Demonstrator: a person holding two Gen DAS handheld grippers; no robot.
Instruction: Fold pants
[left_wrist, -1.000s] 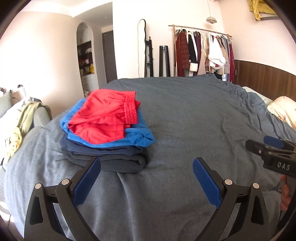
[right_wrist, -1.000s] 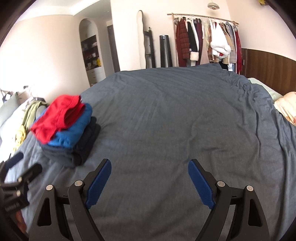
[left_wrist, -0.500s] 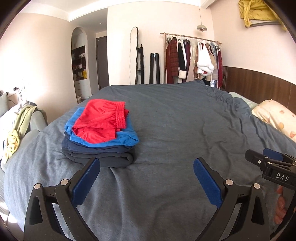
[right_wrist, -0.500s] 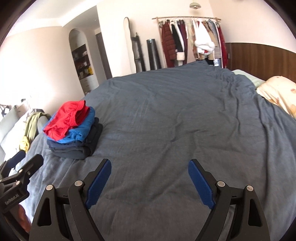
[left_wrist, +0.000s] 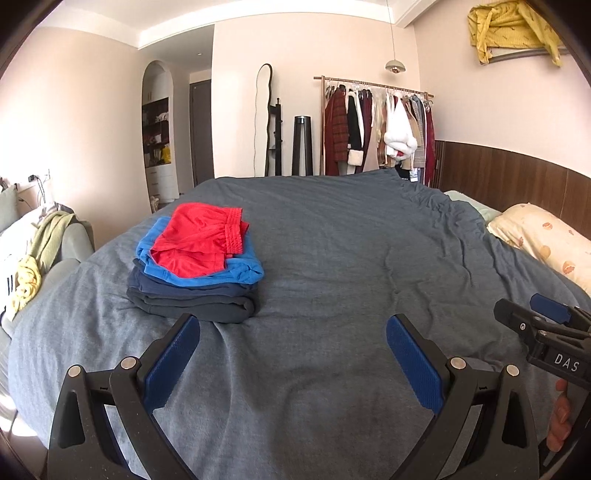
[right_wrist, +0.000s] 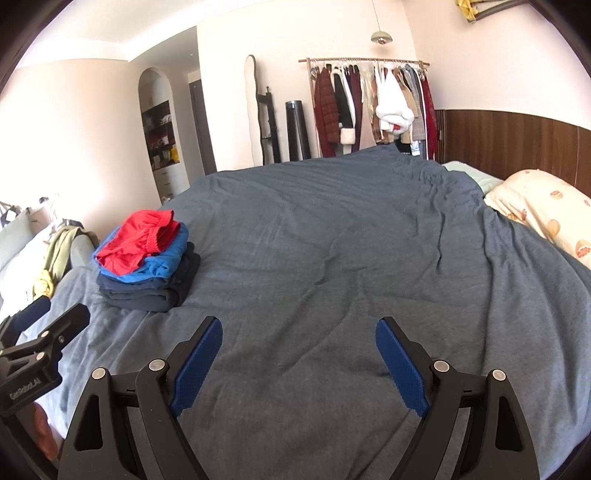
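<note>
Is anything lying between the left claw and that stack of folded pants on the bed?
Nothing visible. Only bare grey duvet lies between the open left claw and the stack of folded pants, which sits just beyond its left finger. The right claw is open and empty too.

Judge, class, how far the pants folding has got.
Done: folded clothes sit stacked on the bed, red shorts on top, blue and dark pieces beneath. In hand: nothing; the left gripper and right gripper are open and empty. Left: no unfolded pants are visible.
</note>
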